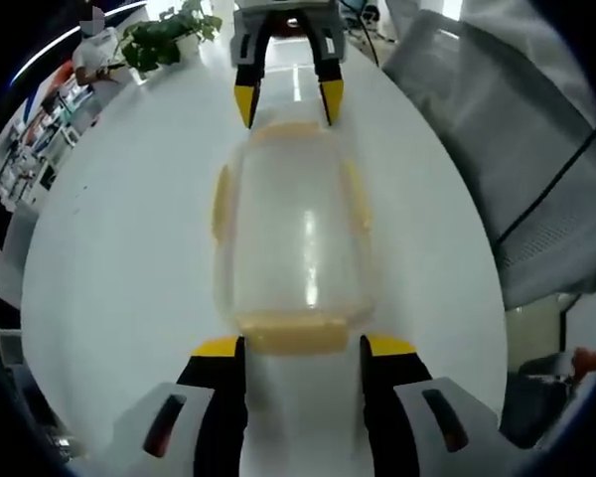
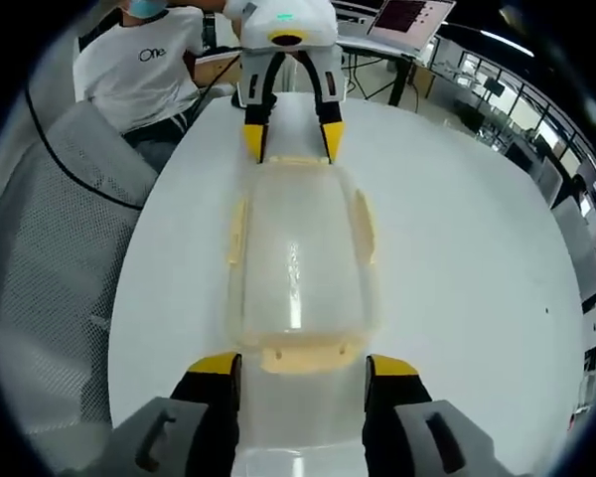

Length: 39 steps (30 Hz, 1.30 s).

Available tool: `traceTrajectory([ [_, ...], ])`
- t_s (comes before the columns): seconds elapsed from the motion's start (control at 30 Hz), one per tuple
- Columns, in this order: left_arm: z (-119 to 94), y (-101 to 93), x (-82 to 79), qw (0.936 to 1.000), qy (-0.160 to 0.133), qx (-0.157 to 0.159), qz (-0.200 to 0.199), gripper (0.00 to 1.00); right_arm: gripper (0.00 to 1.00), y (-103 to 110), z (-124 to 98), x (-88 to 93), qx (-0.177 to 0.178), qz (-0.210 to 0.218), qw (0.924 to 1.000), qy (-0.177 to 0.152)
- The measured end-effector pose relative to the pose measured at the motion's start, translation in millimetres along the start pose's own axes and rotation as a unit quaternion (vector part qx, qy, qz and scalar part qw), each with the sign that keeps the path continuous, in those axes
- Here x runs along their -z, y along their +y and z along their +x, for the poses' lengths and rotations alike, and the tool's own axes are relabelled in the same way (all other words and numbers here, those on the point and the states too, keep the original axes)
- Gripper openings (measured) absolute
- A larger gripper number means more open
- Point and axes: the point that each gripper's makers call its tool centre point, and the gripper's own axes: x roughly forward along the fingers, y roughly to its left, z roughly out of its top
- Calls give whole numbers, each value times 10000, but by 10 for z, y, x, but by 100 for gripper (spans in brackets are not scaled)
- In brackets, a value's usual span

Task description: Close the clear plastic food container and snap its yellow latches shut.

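The clear plastic container lies lengthwise on the white table with its lid on, between my two grippers, which face each other. Yellow latches run along its long sides and both ends. In the left gripper view, my left gripper is open, with a jaw on each side of the near end latch. My right gripper stands open at the far end. In the right gripper view, the container has my right gripper open around its near end latch, and my left gripper is open at the far end.
The round white table falls away at its edges on both sides. A grey mesh chair stands beside it, with a seated person in a white shirt beyond. A potted plant sits at the table's far edge.
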Motion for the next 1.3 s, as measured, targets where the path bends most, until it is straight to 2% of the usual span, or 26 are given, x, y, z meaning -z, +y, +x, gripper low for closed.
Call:
traceTrajectory([
  [0.23, 14, 6, -24, 10000, -32, 40, -7, 43, 47, -36, 16, -36, -25, -10, 10000, -37],
  [0.37, 21, -7, -29, 9999, -49, 91, -21, 40, 48, -39, 47, -2, -50, -55, 10000, 51],
  [0.83, 34, -12, -19, 9995, -30, 201, -250, 39, 46, -34, 100, -1, -139, -159, 9997, 85],
  [1.07, 35, -16, -19, 9994, -34, 231, -248, 39, 46, -38, 108, 10, -279, -30, 9996, 68],
  [1.3, 34, -26, -25, 9995, -28, 232, -225, 39, 46, -29, 113, 8, -321, -100, 9993, 136],
])
